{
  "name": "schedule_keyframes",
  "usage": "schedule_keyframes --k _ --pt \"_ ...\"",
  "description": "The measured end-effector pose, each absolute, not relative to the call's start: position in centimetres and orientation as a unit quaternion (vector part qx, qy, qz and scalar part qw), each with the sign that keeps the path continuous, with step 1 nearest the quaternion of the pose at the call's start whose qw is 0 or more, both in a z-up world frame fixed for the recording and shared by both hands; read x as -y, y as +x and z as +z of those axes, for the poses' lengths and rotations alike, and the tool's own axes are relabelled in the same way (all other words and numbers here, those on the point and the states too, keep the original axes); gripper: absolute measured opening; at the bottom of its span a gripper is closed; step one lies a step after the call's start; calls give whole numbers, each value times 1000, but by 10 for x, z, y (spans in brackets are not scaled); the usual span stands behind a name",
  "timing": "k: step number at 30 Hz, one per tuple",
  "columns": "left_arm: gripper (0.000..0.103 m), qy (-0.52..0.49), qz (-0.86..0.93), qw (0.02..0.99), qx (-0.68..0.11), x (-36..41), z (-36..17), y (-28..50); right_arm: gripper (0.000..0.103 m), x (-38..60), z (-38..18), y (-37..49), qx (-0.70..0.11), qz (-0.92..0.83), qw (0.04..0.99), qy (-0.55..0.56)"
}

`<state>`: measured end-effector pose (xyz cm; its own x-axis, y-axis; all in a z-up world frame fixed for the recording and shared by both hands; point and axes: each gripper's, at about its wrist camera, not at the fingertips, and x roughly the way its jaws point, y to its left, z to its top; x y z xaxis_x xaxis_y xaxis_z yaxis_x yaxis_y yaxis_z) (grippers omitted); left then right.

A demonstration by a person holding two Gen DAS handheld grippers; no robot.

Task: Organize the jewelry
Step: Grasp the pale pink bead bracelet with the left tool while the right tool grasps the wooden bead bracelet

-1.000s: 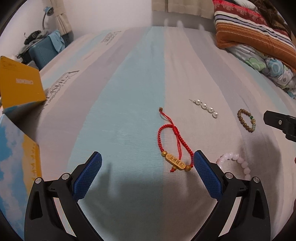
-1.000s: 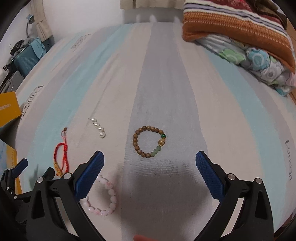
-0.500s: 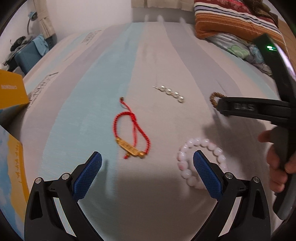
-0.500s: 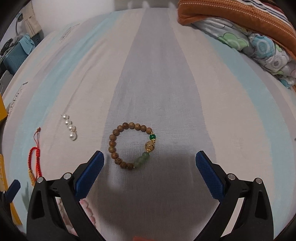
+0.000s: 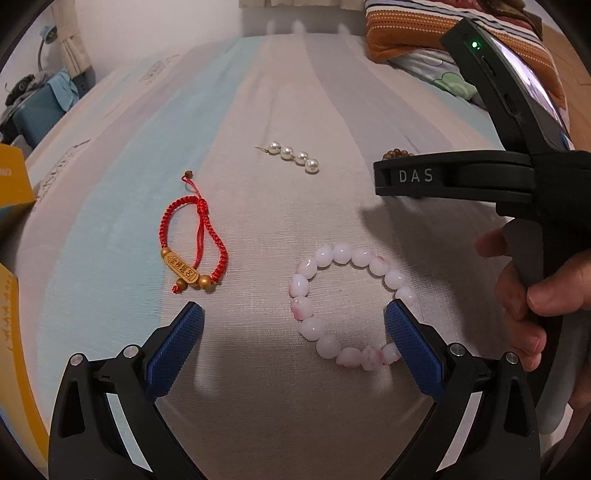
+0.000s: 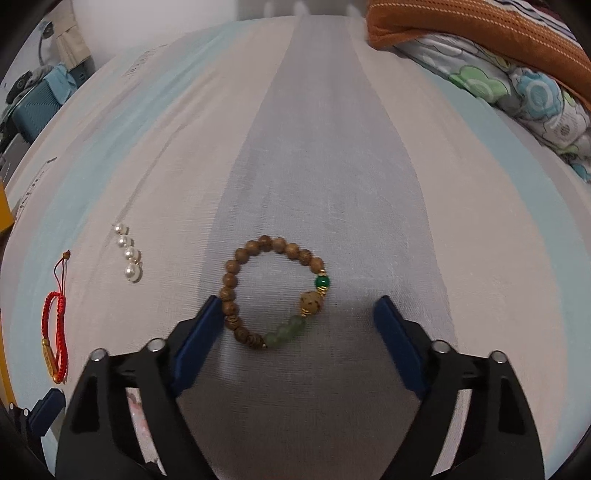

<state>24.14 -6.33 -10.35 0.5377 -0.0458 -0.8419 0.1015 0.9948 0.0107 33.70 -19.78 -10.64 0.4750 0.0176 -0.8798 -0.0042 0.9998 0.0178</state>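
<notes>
Jewelry lies on a striped bedsheet. My left gripper [image 5: 294, 319] is open low over a pink bead bracelet [image 5: 341, 254], whose near-right beads sit by the right pad. A red cord bracelet [image 5: 192, 243] with a gold tag lies to its left, and a pearl string [image 5: 295, 157] further back. My right gripper [image 6: 298, 308] hovers over a wooden bead bracelet [image 6: 272, 243] with green beads. Its jaws are closing with the bracelet between them; the left pad is at the bracelet's left side, the right pad stands apart. One right finger [image 5: 443, 177] shows sideways in the left wrist view.
A yellow box [image 5: 11, 184] stands at the left bed edge, with a blue suitcase [image 5: 33, 110] beyond it. A striped pillow [image 5: 406, 33] and a floral quilt [image 6: 535, 96] lie at the back right. A hand [image 5: 535, 295] grips the right tool's handle.
The left gripper moved right, from over the red bracelet to the pink one. The right gripper sank toward the wooden bracelet and its jaws narrowed around it.
</notes>
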Motion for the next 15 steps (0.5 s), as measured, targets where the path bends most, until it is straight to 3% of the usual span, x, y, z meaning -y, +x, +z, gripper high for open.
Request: schedule_keyframes --k 4,9,15 --pt "81 39 -39 877 -477 64 -104 239 53 196 -105 336 -510 13 860 6" --pt "58 42 -40 876 -480 65 -102 238 37 197 -103 335 -509 5 861 8" --pt "17 37 -53 871 -488 60 -96 239 16 205 -102 337 -508 -3 861 21"
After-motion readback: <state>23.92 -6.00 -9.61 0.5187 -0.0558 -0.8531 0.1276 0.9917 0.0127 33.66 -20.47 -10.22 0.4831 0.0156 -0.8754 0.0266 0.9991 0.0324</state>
